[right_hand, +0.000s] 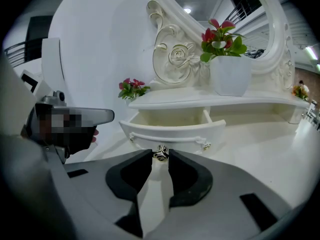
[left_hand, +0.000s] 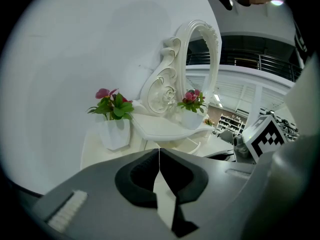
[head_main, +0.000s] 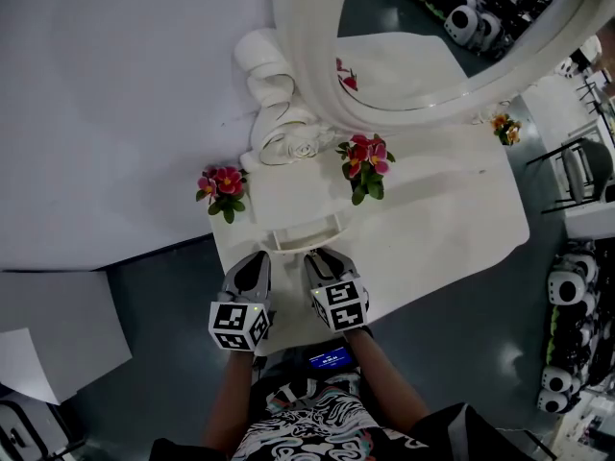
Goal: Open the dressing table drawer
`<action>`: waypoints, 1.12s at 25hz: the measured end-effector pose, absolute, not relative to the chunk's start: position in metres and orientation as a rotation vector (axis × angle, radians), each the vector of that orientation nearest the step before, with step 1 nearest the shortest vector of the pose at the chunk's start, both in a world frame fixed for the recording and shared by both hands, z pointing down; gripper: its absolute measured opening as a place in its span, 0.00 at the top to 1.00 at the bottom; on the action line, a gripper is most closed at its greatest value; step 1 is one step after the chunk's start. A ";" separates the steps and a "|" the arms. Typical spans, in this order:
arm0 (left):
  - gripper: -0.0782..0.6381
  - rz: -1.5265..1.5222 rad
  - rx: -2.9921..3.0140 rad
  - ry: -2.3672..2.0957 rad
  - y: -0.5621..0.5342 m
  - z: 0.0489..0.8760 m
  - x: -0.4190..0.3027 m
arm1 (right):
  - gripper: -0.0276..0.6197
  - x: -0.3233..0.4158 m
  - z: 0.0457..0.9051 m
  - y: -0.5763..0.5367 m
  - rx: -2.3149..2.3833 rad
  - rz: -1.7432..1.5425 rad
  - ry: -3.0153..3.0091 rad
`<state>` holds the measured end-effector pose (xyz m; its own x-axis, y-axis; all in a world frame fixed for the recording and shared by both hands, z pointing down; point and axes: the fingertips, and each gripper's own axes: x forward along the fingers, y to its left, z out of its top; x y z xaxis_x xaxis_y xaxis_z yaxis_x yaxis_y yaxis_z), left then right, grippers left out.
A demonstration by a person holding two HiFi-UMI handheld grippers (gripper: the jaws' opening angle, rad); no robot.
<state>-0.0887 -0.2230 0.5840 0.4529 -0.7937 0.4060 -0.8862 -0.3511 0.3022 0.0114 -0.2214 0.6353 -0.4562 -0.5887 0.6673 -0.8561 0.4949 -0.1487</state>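
The drawer (right_hand: pixel 175 131) is drawn out from under the shelf (right_hand: pixel 215 101) at the back of the tabletop (head_main: pixel 432 229). One flower pot (head_main: pixel 223 188) is set at the shelf's left end, and a second flower pot (head_main: pixel 365 161) further right, before the mirror (head_main: pixel 432 46). The drawer's knob (right_hand: pixel 160 153) is held between the jaws of the right hand-held gripper (head_main: pixel 323 255). The left hand-held gripper (head_main: pixel 259 259) is placed just left of it.

Seen from above, the oval mirror (head_main: pixel 404 46) runs off the frame's top and right edges. At center, the drawer (head_main: pixel 306 233) shows only its rim, its knob (right_hand: pixel 160 154) hidden there beneath the right gripper (head_main: pixel 322 257). In the right gripper view the drawer's floor hides behind its own front panel. The left gripper (left_hand: pixel 159 151) blocks the dressing table (left_hand: pixel 100 144) across its view's lower half. The flowers (head_main: pixel 504 128) at far right are too small to make out.
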 end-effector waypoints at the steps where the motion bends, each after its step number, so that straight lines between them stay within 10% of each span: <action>1: 0.88 0.256 2.231 -1.408 -0.222 0.582 -0.089 | 0.80 0.012 0.635 -0.221 1.186 0.638 -2.192; 28: 0.89 0.160 2.333 -1.519 -0.193 0.492 -0.089 | 0.95 0.043 0.519 -0.181 1.453 0.498 -2.336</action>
